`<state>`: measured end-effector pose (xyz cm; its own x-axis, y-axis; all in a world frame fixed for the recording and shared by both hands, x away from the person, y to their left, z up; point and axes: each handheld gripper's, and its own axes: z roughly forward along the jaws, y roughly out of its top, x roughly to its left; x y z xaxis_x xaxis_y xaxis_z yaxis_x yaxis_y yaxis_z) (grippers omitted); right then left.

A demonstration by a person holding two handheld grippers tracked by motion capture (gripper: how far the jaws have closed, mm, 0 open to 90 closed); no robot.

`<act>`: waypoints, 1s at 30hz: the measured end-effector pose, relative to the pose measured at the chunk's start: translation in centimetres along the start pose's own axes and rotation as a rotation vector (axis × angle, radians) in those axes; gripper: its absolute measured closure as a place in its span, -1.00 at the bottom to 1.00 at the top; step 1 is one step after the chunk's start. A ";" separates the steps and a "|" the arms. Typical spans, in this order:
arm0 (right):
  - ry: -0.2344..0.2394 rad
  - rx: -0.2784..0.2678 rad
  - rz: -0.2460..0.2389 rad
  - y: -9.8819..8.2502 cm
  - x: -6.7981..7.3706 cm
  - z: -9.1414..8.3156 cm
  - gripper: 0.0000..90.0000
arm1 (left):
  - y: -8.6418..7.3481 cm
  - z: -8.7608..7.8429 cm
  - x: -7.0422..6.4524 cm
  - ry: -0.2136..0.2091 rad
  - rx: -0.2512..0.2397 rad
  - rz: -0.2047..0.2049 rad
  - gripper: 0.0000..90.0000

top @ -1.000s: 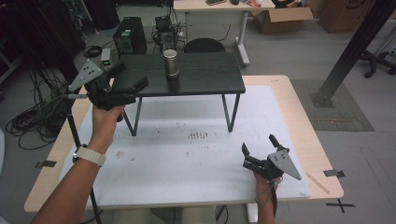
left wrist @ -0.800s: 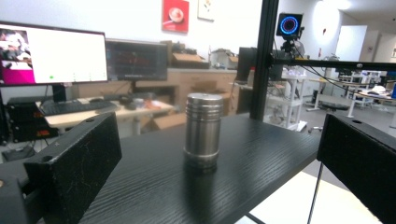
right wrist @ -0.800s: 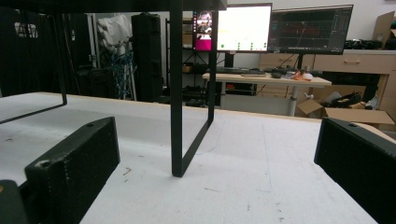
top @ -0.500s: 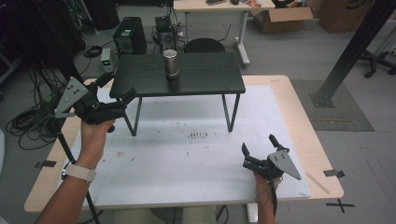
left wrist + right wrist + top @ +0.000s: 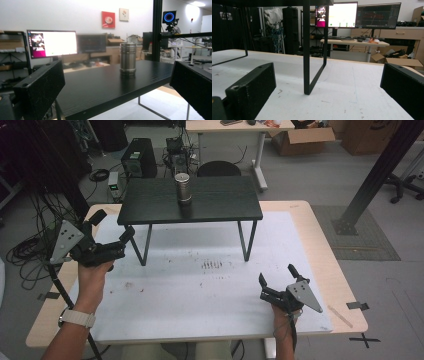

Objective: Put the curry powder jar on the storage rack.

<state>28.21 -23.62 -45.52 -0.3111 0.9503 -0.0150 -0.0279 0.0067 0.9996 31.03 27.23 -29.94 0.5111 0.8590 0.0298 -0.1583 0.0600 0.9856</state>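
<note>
The shiny metal cup stands upright near the back edge of the little black shelf, about in the middle. My left gripper floats just off the shelf's left front corner, jaws wide, holding nothing. My right gripper sits low near the front right corner of the white tabletop, jaws wide too.
</note>
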 end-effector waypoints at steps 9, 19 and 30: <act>0.000 0.000 -0.001 0.0 0.0 0.0 -1.00 | -1.4 -1.9 0.6 0.044 -0.012 0.002 -0.99; -0.001 -0.001 -0.001 0.0 0.0 0.0 -1.00 | -4.1 -4.2 1.6 0.124 -0.012 0.023 -0.99; 0.000 -0.001 -0.001 0.0 0.0 0.0 -1.00 | -6.7 -6.2 2.4 0.195 -0.008 0.033 -0.99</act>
<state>28.19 -23.61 -45.52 -0.3108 0.9503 -0.0161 -0.0292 0.0074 0.9995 28.10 32.08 -37.52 0.3319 0.9429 0.0285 -0.1794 0.0334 0.9832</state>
